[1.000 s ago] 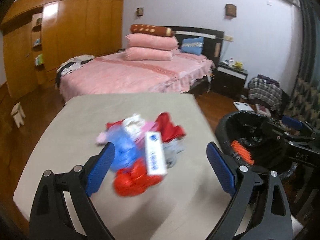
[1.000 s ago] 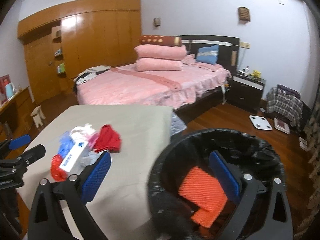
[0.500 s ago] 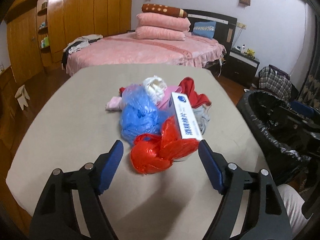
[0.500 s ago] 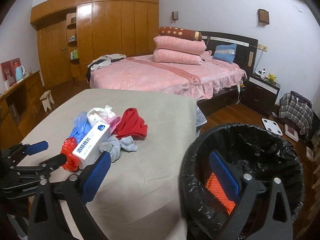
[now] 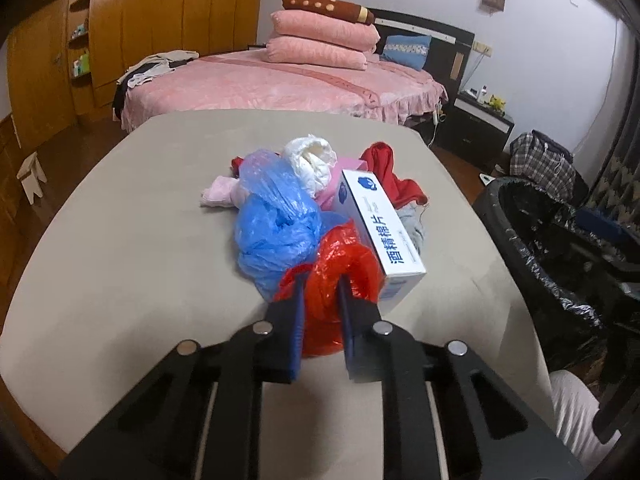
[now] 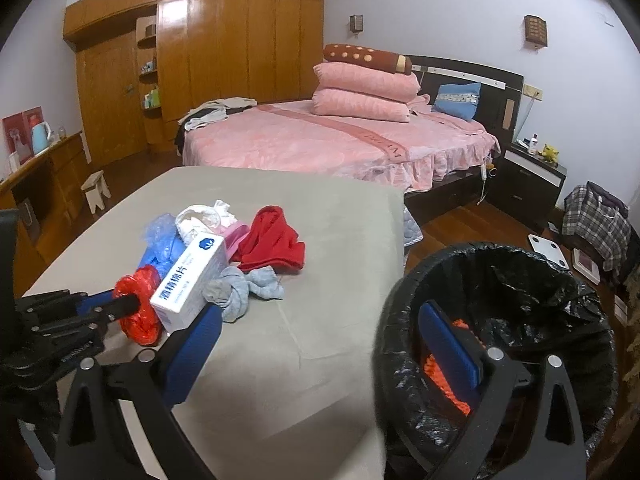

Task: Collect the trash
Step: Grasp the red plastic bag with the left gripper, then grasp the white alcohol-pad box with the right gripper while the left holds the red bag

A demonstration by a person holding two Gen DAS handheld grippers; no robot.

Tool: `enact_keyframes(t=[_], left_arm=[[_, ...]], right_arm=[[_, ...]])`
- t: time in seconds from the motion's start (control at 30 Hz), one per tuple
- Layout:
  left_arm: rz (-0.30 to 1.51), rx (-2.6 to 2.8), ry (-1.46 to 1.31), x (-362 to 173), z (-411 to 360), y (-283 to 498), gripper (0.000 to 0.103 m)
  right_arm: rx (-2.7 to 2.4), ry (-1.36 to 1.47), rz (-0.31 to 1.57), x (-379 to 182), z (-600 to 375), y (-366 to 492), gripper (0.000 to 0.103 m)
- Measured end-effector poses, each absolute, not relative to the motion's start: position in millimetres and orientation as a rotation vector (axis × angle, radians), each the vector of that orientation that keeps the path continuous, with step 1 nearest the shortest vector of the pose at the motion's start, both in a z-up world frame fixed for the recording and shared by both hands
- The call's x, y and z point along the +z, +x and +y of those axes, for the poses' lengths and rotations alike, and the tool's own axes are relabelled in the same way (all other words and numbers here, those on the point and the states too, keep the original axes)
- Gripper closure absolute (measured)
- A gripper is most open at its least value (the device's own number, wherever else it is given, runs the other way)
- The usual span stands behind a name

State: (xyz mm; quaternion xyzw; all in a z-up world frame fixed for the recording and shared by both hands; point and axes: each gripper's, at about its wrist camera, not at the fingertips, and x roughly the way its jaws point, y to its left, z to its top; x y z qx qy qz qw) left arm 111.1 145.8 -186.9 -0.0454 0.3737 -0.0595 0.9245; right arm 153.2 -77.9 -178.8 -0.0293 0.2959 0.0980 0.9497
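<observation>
A heap of trash lies on the grey table [image 5: 140,220]: a red plastic bag [image 5: 340,264], a blue plastic bag [image 5: 276,232], a white box with blue print [image 5: 380,232], a crumpled white bag [image 5: 312,156], a red cloth [image 6: 272,240] and a grey cloth [image 6: 244,288]. My left gripper [image 5: 320,280] is closing its jaws, and the pads pinch the near side of the red bag. In the right wrist view my right gripper [image 6: 318,312] stands open and empty, spanning the table's corner and the black-lined bin [image 6: 560,308]. An orange item [image 6: 444,376] lies in the bin.
The bin stands just off the table's right edge. Behind the table is a pink bed [image 6: 340,140] with a dark nightstand [image 6: 524,184]. A small stool [image 6: 96,192] and a plaid bag [image 6: 596,224] sit on the wooden floor. A person's white-clad knee [image 5: 572,408] is at lower right.
My left gripper came down to the heap and drew its wide jaws together onto the red bag. The right gripper drifted, bringing more of the table into its view, and stayed open.
</observation>
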Motion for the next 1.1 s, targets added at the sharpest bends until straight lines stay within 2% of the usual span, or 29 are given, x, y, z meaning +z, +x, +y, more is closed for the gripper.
enact_keyframes(t=[0.3,0.37,0.5,0.73,0.93,1.1], left_arm=[[0.701,-0.085,-0.108,-159.0,164.8,92.5,0.092],[0.695,-0.066,-0.105,-156.7,170.6,91.3,0.097],[0.695,-0.038,-0.111,-158.0,181.5,92.9,0.098],[0.72,-0.03,-0.128,-170.8,195.6,97.8,0.098],[0.737,-0.024,-0.131,-182.0,201.5,93.9,0.098],[0.744,-0.027,-0.136,-185.3,205.3,93.6,0.098]], right_arm=[[0.228,-0.05,0.606,-179.8,-59.0,157.3,0.006],[0.235,-0.042,0.607,-180.1,-53.2,159.0,0.006],[0.25,-0.032,0.613,-182.7,-38.9,162.7,0.007],[0.317,-0.043,0.66,-196.2,-5.6,170.4,0.017],[0.354,-0.073,0.709,-210.4,15.6,177.5,0.032],[0.381,-0.09,0.719,-215.1,31.9,178.0,0.035]])
